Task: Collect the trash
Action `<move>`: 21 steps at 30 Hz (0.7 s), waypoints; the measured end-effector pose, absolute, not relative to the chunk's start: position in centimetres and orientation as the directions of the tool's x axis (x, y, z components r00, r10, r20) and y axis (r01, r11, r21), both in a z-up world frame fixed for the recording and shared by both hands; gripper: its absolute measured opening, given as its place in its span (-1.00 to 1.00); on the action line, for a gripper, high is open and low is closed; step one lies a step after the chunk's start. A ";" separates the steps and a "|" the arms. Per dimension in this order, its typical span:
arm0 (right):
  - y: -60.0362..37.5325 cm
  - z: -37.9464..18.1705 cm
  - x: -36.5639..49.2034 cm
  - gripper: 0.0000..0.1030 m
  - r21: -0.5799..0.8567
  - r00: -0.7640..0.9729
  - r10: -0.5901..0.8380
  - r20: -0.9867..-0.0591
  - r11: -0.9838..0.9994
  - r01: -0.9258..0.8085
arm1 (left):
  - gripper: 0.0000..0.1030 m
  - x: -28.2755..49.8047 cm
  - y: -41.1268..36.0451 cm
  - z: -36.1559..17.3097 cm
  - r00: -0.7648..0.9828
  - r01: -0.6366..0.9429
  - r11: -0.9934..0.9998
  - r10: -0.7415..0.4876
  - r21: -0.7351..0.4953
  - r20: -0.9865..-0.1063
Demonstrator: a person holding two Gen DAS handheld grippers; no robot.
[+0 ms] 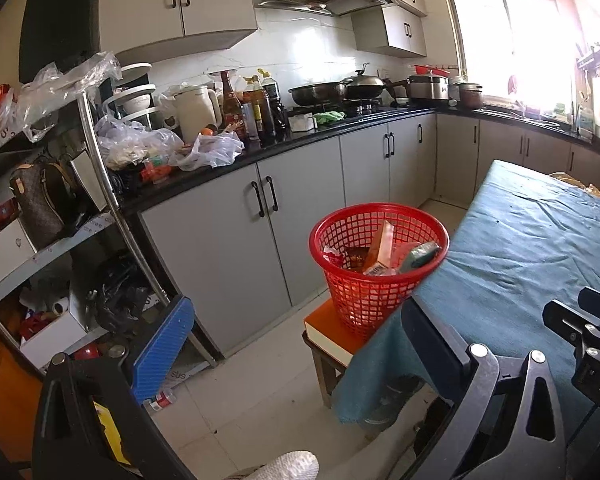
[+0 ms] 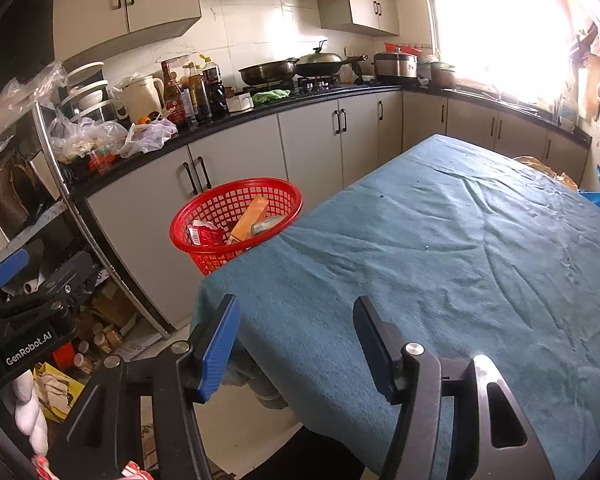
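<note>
A red mesh basket [image 1: 380, 272] stands on an orange-topped stool [image 1: 332, 332] at the near left corner of a table under a blue-green cloth [image 1: 540, 248]. Inside it lie an orange box, a red wrapper and a greenish packet. My left gripper [image 1: 296, 340] is open, with nothing between its fingers, short of the basket and above the floor. My right gripper [image 2: 296, 344] is open and holds nothing, just over the near left corner of the cloth [image 2: 460, 260]. In the right wrist view the basket [image 2: 236, 220] lies ahead and to the left.
A black counter [image 1: 300, 144] along the wall carries plastic bags, bottles, a kettle and pans on the stove. A metal shelf rack [image 1: 112, 200] full of clutter stands at the left. A small can [image 1: 160, 398] lies on the floor. Grey cabinets [image 1: 228, 248] face the stool.
</note>
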State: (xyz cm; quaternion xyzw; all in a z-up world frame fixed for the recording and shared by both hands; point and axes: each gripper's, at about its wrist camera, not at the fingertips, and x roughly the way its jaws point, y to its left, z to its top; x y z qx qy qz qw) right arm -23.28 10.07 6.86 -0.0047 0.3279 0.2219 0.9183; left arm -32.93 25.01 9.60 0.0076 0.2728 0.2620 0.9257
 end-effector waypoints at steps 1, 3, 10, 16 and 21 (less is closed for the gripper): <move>10.0 6.9 -23.4 0.24 0.136 0.688 0.404 -0.603 0.902 -0.410 | 1.00 -33.1 24.9 9.6 0.716 -0.477 0.865 0.485 0.155 -0.502; 9.9 7.0 -23.6 0.26 0.134 0.691 0.402 -0.601 0.903 -0.408 | 1.00 -33.4 24.6 9.7 0.717 -0.475 0.866 0.484 0.158 -0.502; 10.0 7.3 -24.2 0.28 0.126 0.695 0.405 -0.595 0.900 -0.417 | 1.00 -33.9 24.2 9.7 0.714 -0.472 0.866 0.484 0.163 -0.505; 9.9 7.0 -24.5 0.30 0.130 0.693 0.405 -0.596 0.901 -0.414 | 1.00 -34.2 23.8 9.1 0.715 -0.445 0.883 0.449 0.147 -0.536; 9.8 6.9 -24.6 0.30 0.134 0.694 0.401 -0.598 0.904 -0.407 | 1.00 -33.9 23.8 8.6 0.708 -0.424 0.896 0.418 0.131 -0.569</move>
